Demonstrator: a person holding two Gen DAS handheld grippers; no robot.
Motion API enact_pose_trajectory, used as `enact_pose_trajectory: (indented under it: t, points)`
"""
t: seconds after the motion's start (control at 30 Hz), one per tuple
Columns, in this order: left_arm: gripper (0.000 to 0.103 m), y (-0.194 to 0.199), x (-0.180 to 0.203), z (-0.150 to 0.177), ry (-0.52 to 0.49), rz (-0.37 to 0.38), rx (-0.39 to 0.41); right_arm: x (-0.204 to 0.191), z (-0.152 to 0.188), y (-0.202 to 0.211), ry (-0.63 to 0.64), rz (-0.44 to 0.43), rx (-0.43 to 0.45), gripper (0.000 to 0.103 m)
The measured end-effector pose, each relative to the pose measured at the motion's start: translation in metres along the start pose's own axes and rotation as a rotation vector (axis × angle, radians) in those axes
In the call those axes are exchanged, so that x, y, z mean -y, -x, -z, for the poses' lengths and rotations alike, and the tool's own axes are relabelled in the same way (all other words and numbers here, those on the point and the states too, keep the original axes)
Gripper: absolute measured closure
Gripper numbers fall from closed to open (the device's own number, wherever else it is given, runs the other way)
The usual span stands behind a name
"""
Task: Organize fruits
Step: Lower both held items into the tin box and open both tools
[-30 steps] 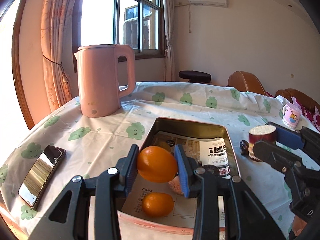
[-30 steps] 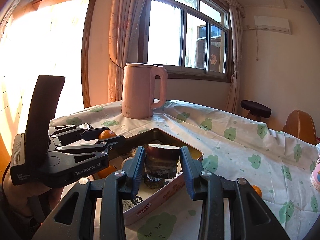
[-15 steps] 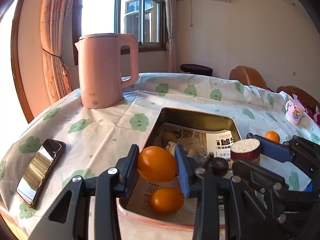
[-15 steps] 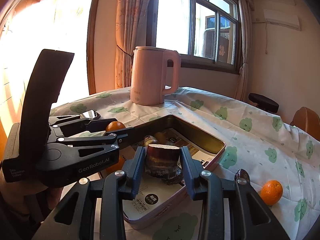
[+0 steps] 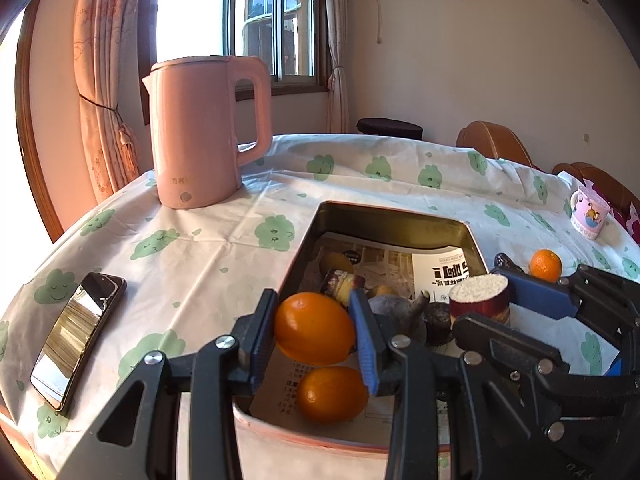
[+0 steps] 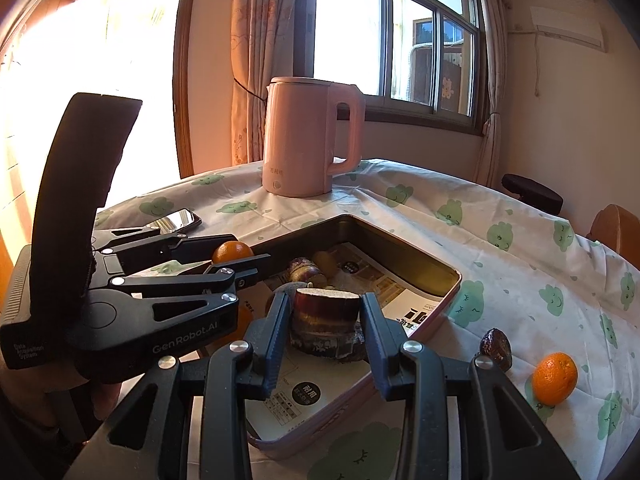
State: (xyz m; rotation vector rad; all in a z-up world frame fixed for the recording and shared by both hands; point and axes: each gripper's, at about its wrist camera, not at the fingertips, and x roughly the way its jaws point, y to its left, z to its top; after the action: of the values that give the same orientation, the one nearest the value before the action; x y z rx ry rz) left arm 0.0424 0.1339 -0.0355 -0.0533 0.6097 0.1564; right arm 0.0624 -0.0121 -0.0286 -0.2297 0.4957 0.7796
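My left gripper [image 5: 316, 330] is shut on an orange [image 5: 314, 333] and holds it over the near left corner of the paper-lined metal tray [image 5: 394, 211]. My right gripper [image 6: 325, 318] is shut on a short piece of sugarcane [image 6: 326, 316], dark skin with a pale cut top, and holds it over the tray [image 6: 416, 256]; the piece also shows in the left wrist view [image 5: 479, 300]. Another orange [image 5: 331, 395] lies in the tray below the held one, with several dark and yellow fruits [image 5: 344, 280] further in. A loose orange [image 6: 554, 377] and a dark fruit [image 6: 496, 348] lie on the cloth right of the tray.
A pink kettle [image 5: 204, 132] stands at the back left of the table. A phone [image 5: 78, 338] lies near the left edge. A small pink mug [image 5: 590, 218] stands at the far right. Chairs and a stool stand behind the table.
Both grippers have moved forward over the tray with their loads. The right gripper with the sugarcane now sits close beside the left one, lower above the tray.
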Motion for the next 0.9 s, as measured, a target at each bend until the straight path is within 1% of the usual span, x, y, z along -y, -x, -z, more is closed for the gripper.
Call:
enact_pose_trajectory:
  t: [0.2,0.9]
  points:
    - [0.064,-0.003,-0.001,0.000,0.002,0.018,-0.020,-0.001,0.000,-0.003,0.004,-0.003,-0.020,0.065]
    - [0.064,-0.007,0.001,0.003,-0.009,0.017,-0.042,-0.003,0.000,-0.014,0.014,-0.020,-0.078,0.065]
